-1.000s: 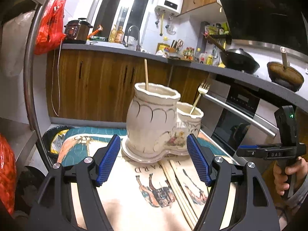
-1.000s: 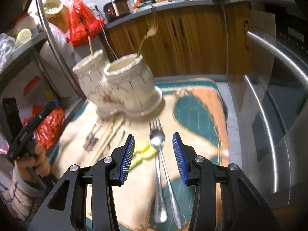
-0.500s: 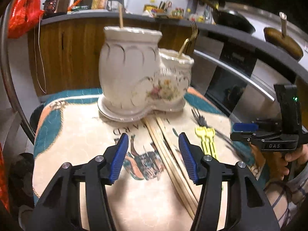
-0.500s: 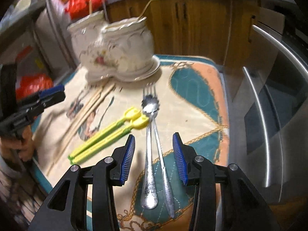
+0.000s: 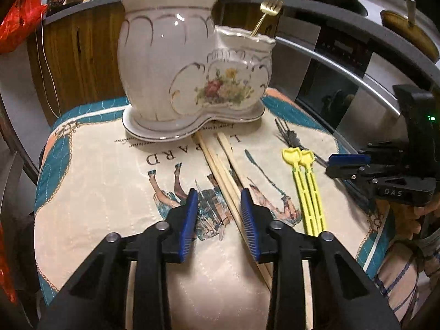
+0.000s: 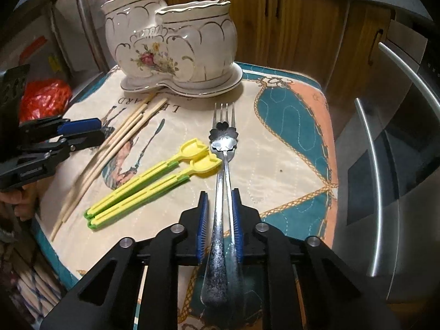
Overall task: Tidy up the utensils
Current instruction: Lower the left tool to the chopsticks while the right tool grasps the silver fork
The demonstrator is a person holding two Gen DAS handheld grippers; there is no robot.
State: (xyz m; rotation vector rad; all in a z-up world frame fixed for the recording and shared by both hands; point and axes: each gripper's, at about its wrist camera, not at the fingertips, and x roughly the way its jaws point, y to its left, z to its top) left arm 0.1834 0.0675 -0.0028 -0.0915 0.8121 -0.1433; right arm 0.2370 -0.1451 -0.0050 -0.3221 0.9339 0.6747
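Both tongs low over utensils
Right tongs [image 6: 220, 220] straddle spoon [image 6: 223, 148] and fork [image 6: 224, 112] handles, not clenched; left tongs [image 5: 218, 220] released, chopsticks [image 5: 220, 165] between them

Two handheld black plastic grippers. The left gripper [image 5: 219, 209] and the right gripper [image 6: 220, 214] each have blue ribbed finger pads and round silver screws on angular black arms. White letters "DAS" and a small green light mark the right one.
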